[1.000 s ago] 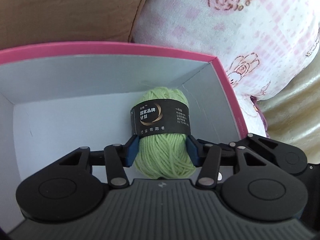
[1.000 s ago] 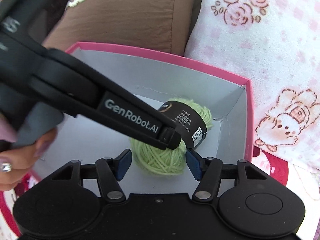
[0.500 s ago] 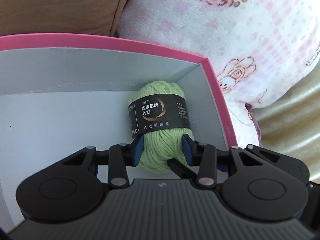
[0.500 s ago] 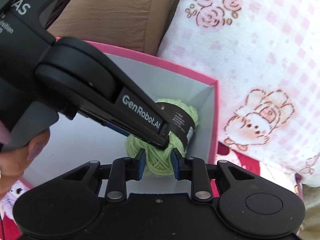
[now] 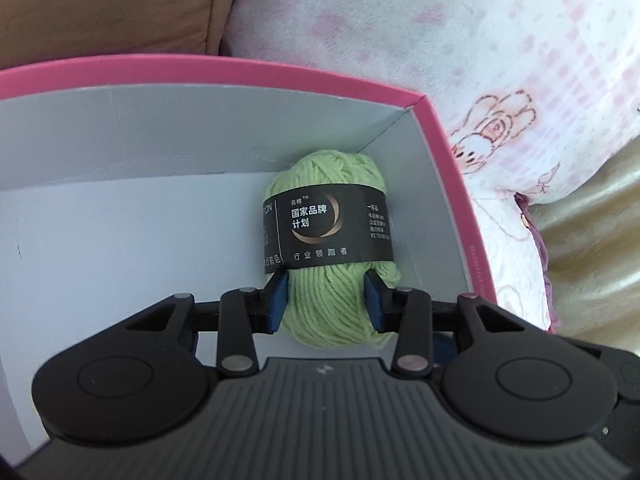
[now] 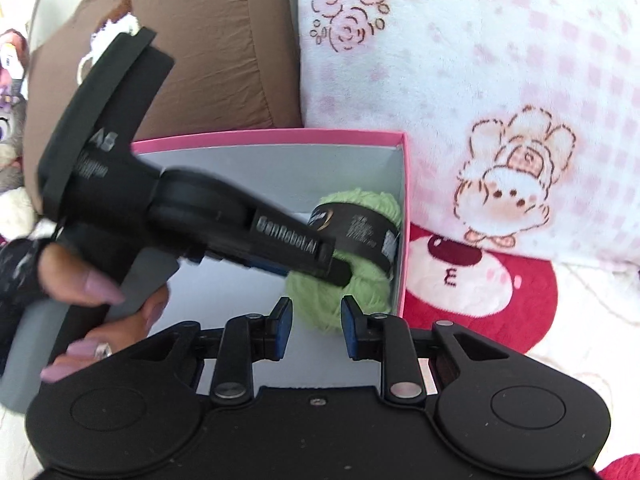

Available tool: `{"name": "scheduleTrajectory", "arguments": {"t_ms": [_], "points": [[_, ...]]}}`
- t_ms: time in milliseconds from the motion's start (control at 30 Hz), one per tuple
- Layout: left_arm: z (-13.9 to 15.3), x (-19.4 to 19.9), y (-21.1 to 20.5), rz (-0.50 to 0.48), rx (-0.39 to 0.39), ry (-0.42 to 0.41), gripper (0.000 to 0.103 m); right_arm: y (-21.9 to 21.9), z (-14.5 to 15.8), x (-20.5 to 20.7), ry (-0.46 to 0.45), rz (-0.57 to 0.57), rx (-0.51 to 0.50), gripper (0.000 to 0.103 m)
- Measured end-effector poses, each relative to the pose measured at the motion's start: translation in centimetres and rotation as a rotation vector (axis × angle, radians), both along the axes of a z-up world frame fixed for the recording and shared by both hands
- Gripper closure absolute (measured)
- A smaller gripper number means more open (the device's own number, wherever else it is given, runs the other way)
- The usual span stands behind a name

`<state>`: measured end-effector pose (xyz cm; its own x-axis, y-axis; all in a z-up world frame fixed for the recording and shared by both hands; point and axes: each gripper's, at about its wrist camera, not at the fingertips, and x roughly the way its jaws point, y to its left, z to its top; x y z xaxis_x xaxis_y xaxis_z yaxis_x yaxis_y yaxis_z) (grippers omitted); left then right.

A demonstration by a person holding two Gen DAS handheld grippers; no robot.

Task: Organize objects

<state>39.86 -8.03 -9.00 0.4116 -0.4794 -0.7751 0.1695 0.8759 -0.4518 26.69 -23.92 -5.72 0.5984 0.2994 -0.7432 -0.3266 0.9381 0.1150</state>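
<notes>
A green yarn ball (image 5: 336, 240) with a black paper label lies in the far right corner of a pink-rimmed box (image 5: 224, 66) with a white inside. My left gripper (image 5: 326, 296) is shut on the near end of the yarn ball, its blue pads pressed into the wool. In the right wrist view the yarn ball (image 6: 360, 248) lies by the box's right wall (image 6: 405, 216), with the left gripper's black body (image 6: 224, 224) across it. My right gripper (image 6: 316, 322) is partly open and empty, just in front of the ball.
A brown cushion (image 6: 208, 48) lies behind the box. A pink and white plush blanket (image 6: 500, 80) with a bunny print lies to the right. A red and white plush (image 6: 472, 284) lies beside the box's right wall.
My left gripper has closed on the yarn ball and moved with it toward the box's right corner. My right gripper narrowed, then widened a little, and has drawn back from the ball.
</notes>
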Motion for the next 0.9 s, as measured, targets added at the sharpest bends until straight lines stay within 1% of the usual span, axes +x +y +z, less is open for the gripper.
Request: {"name": "scheduleTrajectory", "arguments": {"t_ms": [167,200,267,400,500,667,800,900], "points": [[0.9,-1.7,0.2,-0.007,-0.001,-0.051,0.058,0.0,-0.1,-1.1,-0.003,0.010,0.020,0.075],[1.0,-2.0,0.2,-0.020,0.003,-0.048,0.057,0.2,-0.4,0.4,-0.009,0.007,0.020,0.075],[1.1,-2.4,-0.2,-0.029,0.018,-0.046,0.057,0.8,-0.6,-0.4,-0.015,0.001,0.017,0.075],[2.4,-3.6,-0.4,-0.040,0.054,-0.070,0.053,0.9,-1.1,-0.4,-0.021,0.003,0.028,0.074],[3.8,-4.7,0.2,-0.057,0.085,-0.090,0.051,1.2,0.1,-1.2,-0.039,0.011,0.020,0.073],[6.2,-6.7,2.0,-0.042,0.046,-0.090,0.048,1.1,1.3,-2.2,-0.057,0.001,0.002,0.071],[8.3,-8.8,2.9,-0.051,0.067,-0.099,0.047,1.1,2.6,-3.6,-0.057,-0.009,0.003,0.071],[9.9,-10.7,3.4,-0.064,0.063,-0.108,0.047,1.3,3.6,-4.6,-0.048,-0.003,0.005,0.070]]}}
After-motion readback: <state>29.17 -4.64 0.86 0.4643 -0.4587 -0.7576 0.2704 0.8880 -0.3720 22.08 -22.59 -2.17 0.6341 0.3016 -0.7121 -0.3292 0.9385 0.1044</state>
